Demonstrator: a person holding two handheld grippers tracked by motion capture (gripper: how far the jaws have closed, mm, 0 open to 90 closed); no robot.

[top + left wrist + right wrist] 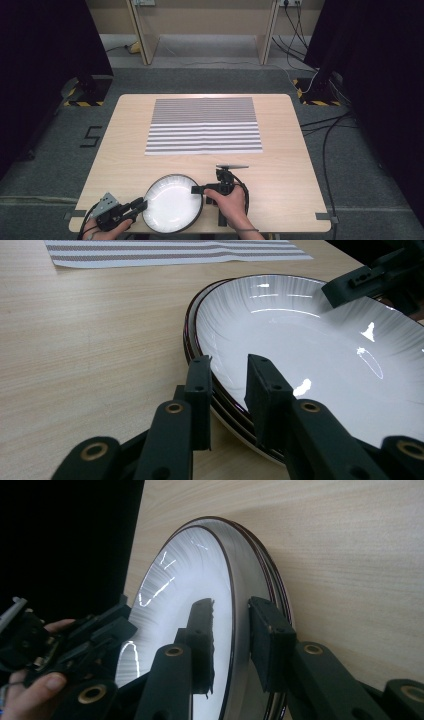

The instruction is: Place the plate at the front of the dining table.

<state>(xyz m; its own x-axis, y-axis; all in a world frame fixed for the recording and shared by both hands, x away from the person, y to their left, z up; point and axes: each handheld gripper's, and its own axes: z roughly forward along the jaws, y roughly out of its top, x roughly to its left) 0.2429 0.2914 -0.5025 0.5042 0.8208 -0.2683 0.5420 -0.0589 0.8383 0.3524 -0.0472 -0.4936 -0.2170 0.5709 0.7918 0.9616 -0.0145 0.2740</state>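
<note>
The left hand-held gripper (140, 204) points to the right, its jaws closed in. The right hand-held gripper (196, 190) points to the left, facing it, jaws slightly apart. Both hands grasp their handles low.

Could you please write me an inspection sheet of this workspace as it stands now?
Surface: light wooden table, bare around the items.
Job's things: stack of white plates with dark rims at the near edge; at least two rims show in the left gripper view.
Clutter: striped placemat lying flat farther back.
Grippers: left gripper has fingers astride the stack's rim, closed on it; right gripper straddles the opposite rim, contact unclear.
Cables: black cable loops by the right hand; more on the floor.
Surroundings: grey carpet, dark curtains, wooden furniture behind.
</note>
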